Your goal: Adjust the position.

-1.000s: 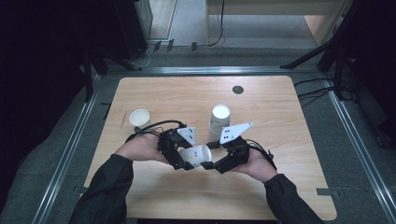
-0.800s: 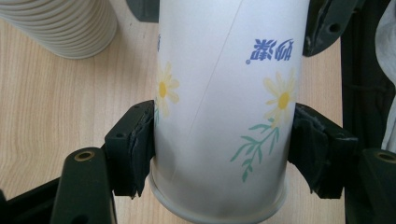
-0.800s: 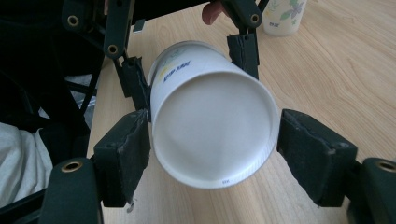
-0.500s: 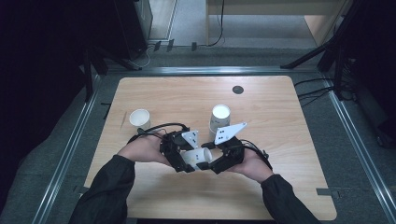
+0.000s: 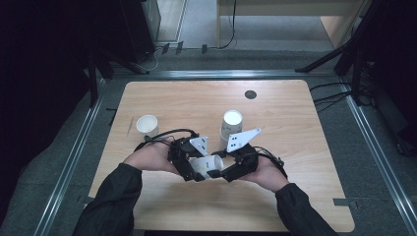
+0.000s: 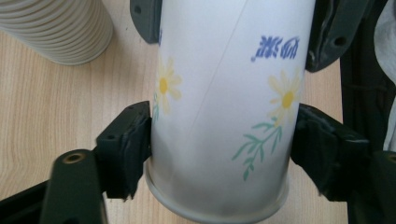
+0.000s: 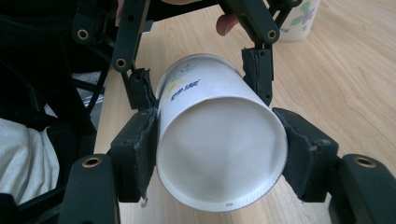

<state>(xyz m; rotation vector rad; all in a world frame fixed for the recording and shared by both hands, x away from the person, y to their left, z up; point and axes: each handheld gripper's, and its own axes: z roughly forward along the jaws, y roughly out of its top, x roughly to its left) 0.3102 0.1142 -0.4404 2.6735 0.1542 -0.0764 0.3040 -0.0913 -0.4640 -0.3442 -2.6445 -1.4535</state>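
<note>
A white paper cup [image 5: 206, 164] printed with yellow flowers lies on its side just above the wooden table [image 5: 305, 196], held between both grippers. My left gripper [image 5: 196, 168] is shut on the cup [image 6: 224, 93] near its rolled rim, one jaw on each side. My right gripper [image 5: 219, 171] is shut on the same cup [image 7: 219, 149] at its base end, with the recessed bottom facing its camera. The jaws of the two grippers sit close together along the cup's body.
A white ribbed cup [image 5: 231, 123] [image 6: 56, 28] stands just beyond the grippers. Another flowered cup [image 5: 146, 125] [image 7: 299, 18] stands to the left. A small black disc [image 5: 250, 94] lies far back on the table. Metal rails run along the table's sides.
My right hand has edged a little left toward the cup. The cup and my left gripper have hardly moved.
</note>
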